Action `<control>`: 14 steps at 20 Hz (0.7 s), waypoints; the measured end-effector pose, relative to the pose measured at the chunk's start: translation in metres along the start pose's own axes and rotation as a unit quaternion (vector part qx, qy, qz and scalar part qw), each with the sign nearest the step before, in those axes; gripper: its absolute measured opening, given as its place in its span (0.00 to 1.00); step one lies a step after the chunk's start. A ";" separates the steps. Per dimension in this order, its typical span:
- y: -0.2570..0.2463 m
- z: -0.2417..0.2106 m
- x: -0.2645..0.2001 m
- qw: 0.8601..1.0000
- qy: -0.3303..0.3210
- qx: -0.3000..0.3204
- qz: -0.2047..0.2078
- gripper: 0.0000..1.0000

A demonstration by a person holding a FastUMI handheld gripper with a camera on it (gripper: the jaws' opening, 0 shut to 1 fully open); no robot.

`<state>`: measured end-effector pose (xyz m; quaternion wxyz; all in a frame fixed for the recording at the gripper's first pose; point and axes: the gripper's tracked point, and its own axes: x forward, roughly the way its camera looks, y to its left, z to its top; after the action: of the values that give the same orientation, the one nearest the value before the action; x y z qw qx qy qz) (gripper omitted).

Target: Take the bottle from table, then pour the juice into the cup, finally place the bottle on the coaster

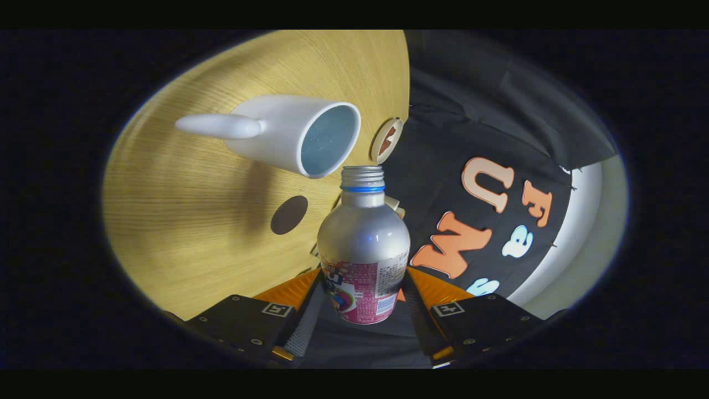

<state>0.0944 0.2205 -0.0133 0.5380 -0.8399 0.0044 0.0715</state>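
Observation:
A silver bottle (363,244) with a pink label and an uncapped threaded neck sits between my fingers, and my gripper (363,288) is shut on its lower body. The view is rolled, so the bottle is tipped over the wooden table (194,233). Its mouth points at the rim of a white cup (288,133) with a handle and a bluish inside, just beyond the neck. A round wooden coaster (386,139) lies past the cup, near the table's edge.
A dark round spot (288,214) marks the table beside the bottle's shoulder. The black cloth wall (487,138) rises past the table's edge, with a pale strip of floor (581,244) beyond it.

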 end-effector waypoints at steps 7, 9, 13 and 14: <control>0.025 0.000 -0.006 0.978 -0.013 0.202 0.050 0.77; 0.031 0.001 -0.011 0.960 -0.013 0.274 0.060 0.77; 0.037 0.005 -0.020 0.914 -0.029 0.396 0.083 0.77; 0.039 0.003 -0.022 0.903 -0.029 0.420 0.085 0.77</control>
<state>0.0690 0.2052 -0.0470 0.8326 -0.5301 0.0902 0.1328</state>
